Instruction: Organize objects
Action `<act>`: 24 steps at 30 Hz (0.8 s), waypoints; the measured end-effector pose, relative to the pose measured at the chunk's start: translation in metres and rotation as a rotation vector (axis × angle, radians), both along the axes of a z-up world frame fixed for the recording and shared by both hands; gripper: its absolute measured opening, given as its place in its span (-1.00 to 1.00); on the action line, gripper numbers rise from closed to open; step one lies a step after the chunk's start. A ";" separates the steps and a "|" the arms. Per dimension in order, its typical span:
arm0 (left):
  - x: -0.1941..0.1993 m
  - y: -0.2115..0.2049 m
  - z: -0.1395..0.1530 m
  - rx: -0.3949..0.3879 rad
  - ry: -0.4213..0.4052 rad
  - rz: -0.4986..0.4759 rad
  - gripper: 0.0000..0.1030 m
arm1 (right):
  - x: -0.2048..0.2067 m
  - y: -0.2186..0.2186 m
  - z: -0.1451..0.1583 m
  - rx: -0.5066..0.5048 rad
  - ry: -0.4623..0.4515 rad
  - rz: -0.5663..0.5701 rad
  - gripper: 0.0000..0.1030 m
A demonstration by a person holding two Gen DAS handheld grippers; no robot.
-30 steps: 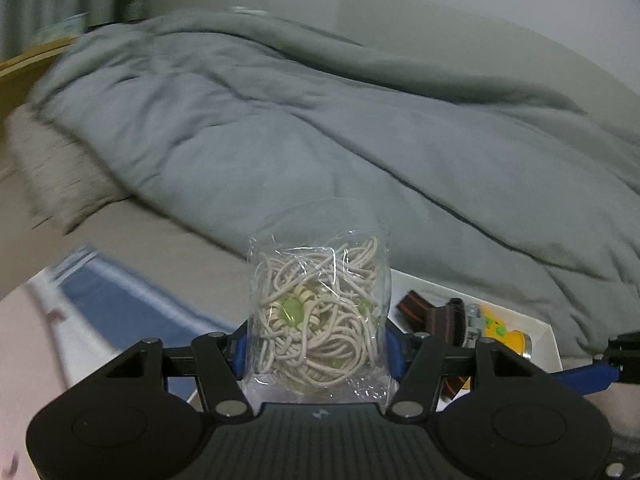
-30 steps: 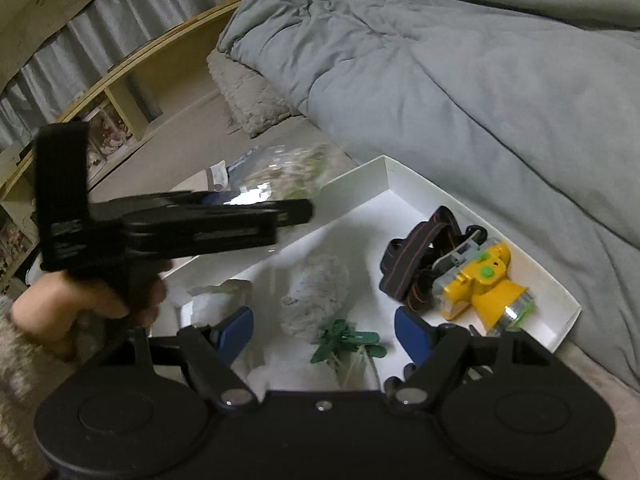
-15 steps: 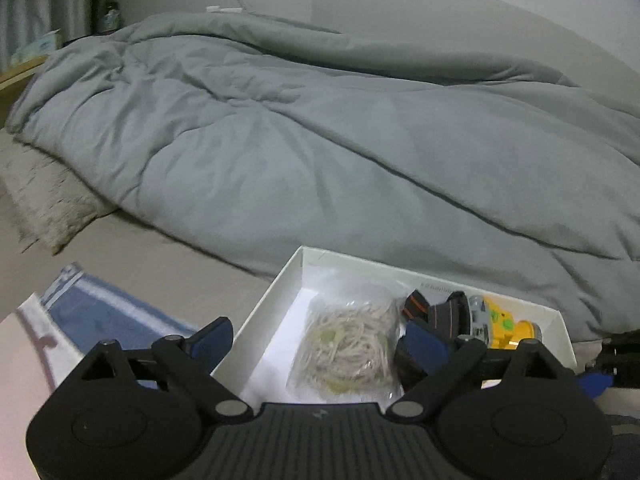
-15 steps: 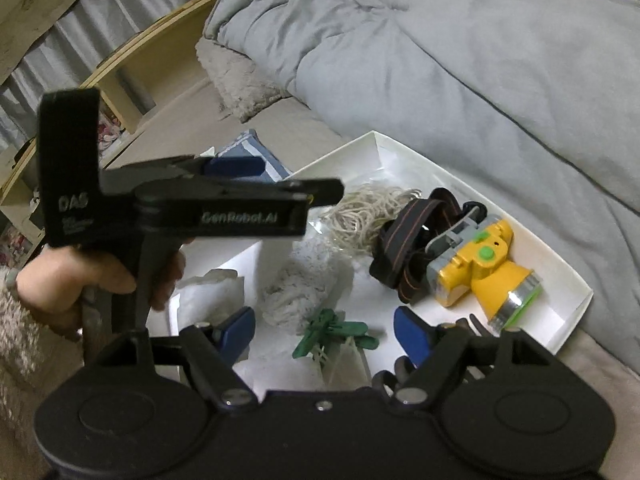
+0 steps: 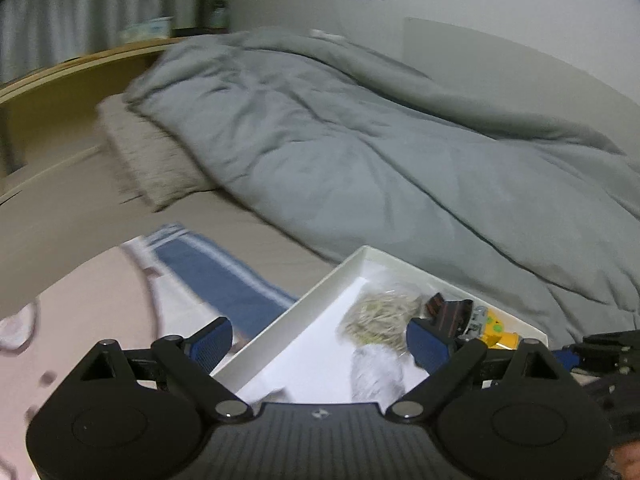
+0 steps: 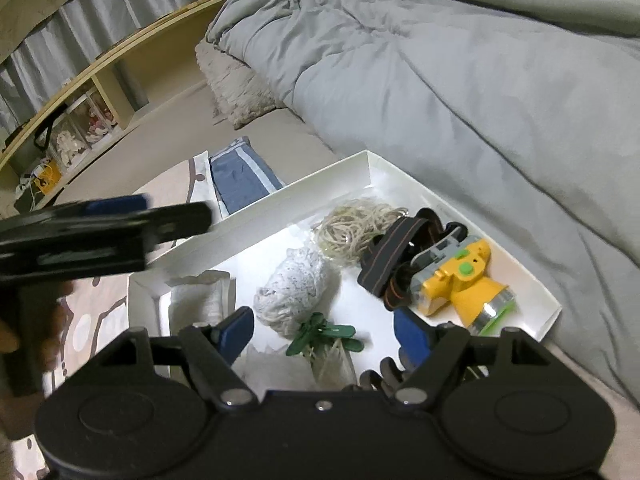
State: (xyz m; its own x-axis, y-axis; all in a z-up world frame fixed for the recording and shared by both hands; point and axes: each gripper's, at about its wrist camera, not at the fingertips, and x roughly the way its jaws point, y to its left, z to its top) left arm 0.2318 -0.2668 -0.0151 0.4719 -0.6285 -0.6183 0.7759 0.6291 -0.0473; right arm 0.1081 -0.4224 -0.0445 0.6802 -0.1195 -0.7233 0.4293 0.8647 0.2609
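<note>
Since a second ago the clear bag of cream cord with green beads [image 6: 358,227] has left the left tongs [image 5: 319,336] and now lies in the shallow white cardboard tray [image 6: 532,276], toward its far corner. Left tongs have pulled back over the tray's near-left edge, blue pads spread wide, holding nothing. Right tongs [image 6: 324,330] also gape wide and empty, hovering above the tray's near edge.

Tray sits on the tan floor beside the rumpled grey duvet [image 6: 460,60]. Cord bag touches the black elastic strap [image 6: 394,254] of the yellow headlamp with green buttons [image 6: 460,286], which lies along the tray's right side. Just nearer than the bag: a whitish crocheted bundle [image 6: 294,288]. At the near edge, a green plastic clip [image 6: 320,334] on a small clear packet. White crumpled wrap [image 6: 200,294] in the tray's left corner.

Blue towel with pale stripes [image 6: 240,178] lies on the floor outside the tray's left edge. Left wrist view is motion-blurred.
</note>
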 end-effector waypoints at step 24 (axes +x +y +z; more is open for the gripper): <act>-0.110 0.091 0.075 -0.003 -0.068 0.375 1.00 | -0.064 0.047 0.079 -0.210 -0.069 0.059 1.00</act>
State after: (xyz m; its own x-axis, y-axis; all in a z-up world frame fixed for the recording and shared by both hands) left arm 0.1215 -0.1762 0.0600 0.7094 -0.4061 -0.5761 0.4930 0.8700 -0.0062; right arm 0.0445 -0.3758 0.0342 0.7375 -0.2213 -0.6381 0.3637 0.9262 0.0992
